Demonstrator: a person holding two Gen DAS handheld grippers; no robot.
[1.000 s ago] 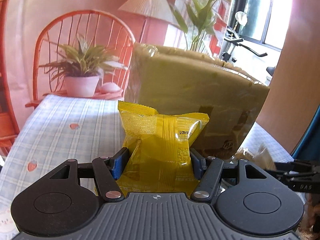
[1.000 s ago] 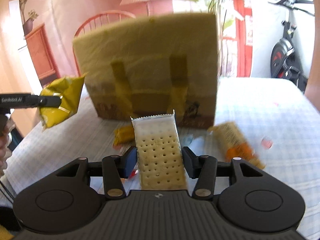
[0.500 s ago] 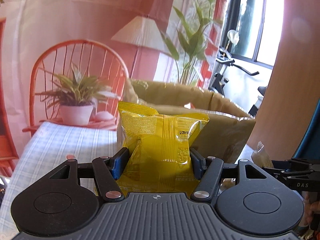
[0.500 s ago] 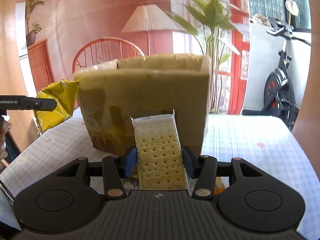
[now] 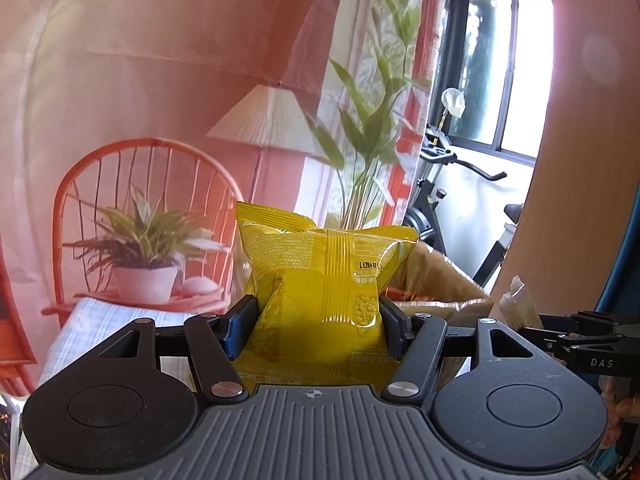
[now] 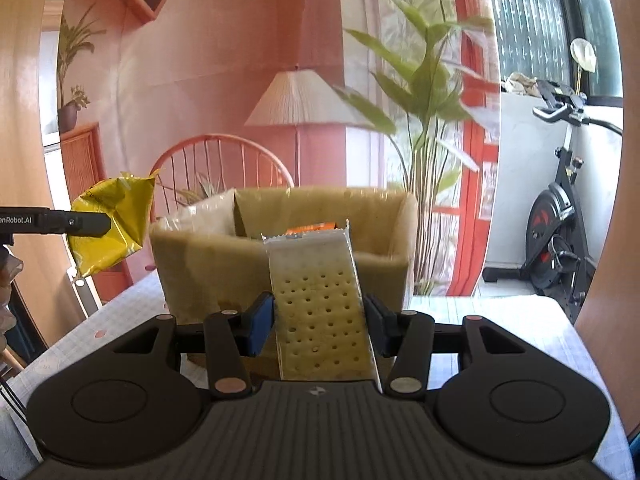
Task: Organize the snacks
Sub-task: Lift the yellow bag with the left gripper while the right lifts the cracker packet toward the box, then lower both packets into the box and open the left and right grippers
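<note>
Box (image 6: pixel 280 248) contents mostly hidden behind cracker pack (image 6: pixel 320 312) clenched in right claw (image 6: pixel 318 324); left claw (image 5: pixel 316 320) grips yellow bag (image 5: pixel 316 280) at nine o'clock, above bench (image 6: pixel 500 320).

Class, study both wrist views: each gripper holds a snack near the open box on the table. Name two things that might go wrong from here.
1. The cracker packet sits tilted in the right gripper; it might slip, or the crackers crack if squeezed.
2. The puffy yellow bag in the left gripper looks slippery and could snag the box rim on the way in.
3. Both grippers near one opening may collide.
</note>
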